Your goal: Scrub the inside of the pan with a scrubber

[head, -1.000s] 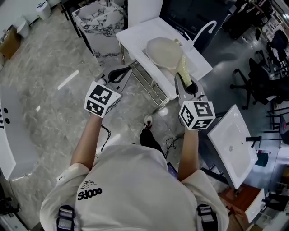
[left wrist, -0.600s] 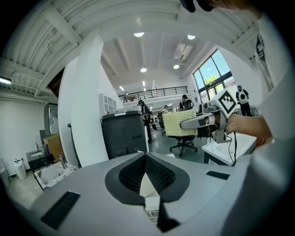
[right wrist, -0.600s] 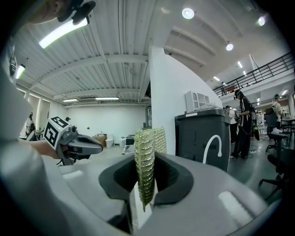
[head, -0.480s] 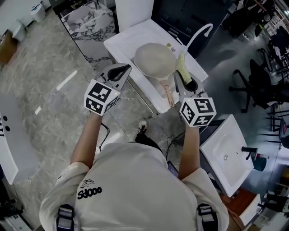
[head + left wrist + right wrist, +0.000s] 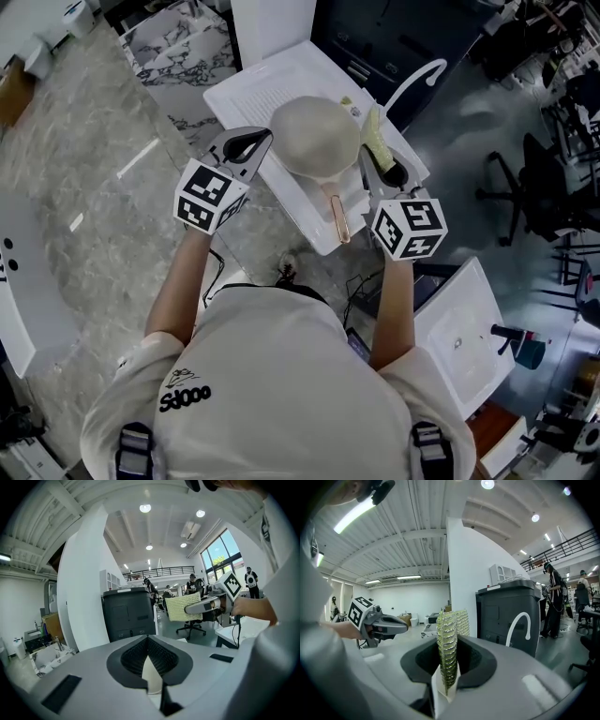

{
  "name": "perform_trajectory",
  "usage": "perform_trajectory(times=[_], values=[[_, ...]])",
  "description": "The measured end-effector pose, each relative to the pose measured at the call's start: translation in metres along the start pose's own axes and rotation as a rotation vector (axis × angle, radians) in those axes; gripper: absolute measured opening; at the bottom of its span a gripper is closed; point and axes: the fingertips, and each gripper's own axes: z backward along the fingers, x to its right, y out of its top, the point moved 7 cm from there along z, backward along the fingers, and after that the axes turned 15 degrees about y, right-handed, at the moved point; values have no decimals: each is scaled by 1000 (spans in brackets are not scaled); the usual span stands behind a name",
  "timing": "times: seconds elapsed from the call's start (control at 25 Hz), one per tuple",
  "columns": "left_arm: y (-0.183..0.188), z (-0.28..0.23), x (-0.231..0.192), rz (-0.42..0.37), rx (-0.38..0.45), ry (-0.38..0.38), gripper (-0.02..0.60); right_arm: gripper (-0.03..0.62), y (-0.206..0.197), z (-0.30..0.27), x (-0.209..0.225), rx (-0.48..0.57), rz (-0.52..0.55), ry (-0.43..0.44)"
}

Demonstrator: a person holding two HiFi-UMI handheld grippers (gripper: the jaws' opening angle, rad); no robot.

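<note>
Right gripper [image 5: 446, 677] clamps the yellow-green scrubber [image 5: 449, 644] edge-on (the left gripper view shows its flat face). Left gripper [image 5: 149, 667] is closed on nothing. Only the head view shows the pan [image 5: 315, 137], lying in the white sink [image 5: 262, 80].

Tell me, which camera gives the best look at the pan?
The head view: the pan lies whole, handle and all, in the white sink, seen from above. Neither gripper view shows it; both point out into the room.
</note>
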Motion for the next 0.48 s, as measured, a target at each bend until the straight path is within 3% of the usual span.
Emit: perform_trajectory(times=[0.24, 0.48], values=[[1, -28, -4, -44, -21, 17, 6, 75, -3, -19, 23, -26, 1, 28], [2, -47, -13, -20, -22, -6, 6, 75, -4, -32, 41, -33, -23, 3]])
